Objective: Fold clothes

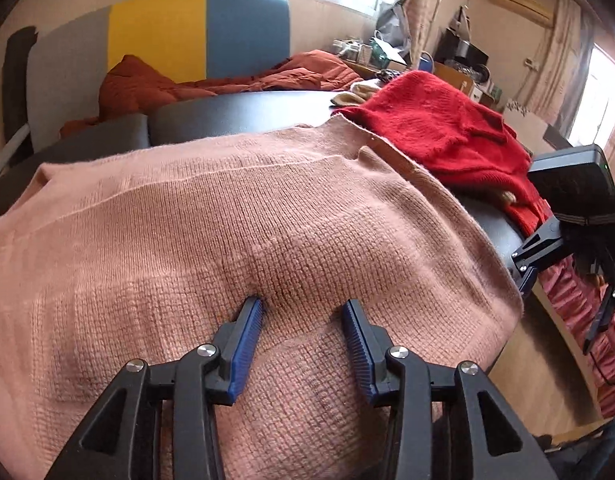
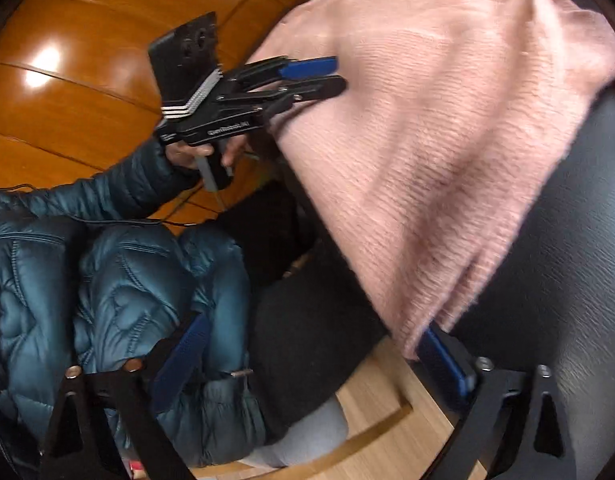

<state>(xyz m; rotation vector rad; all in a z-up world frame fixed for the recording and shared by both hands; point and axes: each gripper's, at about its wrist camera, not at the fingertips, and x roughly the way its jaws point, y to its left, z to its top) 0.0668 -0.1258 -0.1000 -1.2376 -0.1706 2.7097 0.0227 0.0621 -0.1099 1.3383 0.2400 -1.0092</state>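
A pink knit sweater (image 1: 235,224) lies spread over a dark table (image 1: 243,112), its near edge hanging over the front. My left gripper (image 1: 303,306) is open, its blue-padded fingertips resting on the knit. In the right wrist view the sweater (image 2: 435,120) drapes off the table edge (image 2: 567,264). My right gripper (image 2: 311,340) is open wide and holds nothing, just below the sweater's hanging corner. The left gripper also shows there (image 2: 335,74), at the sweater's edge. The right gripper shows in the left wrist view (image 1: 559,300), off the table's right edge.
A red sweater (image 1: 439,128) lies at the table's far right, a cream cloth (image 1: 355,94) behind it. A rust-coloured quilt (image 1: 211,80) and a grey, yellow and blue headboard (image 1: 159,36) stand beyond. The person's blue puffer jacket (image 2: 119,288) and wooden floor (image 2: 75,60) lie below.
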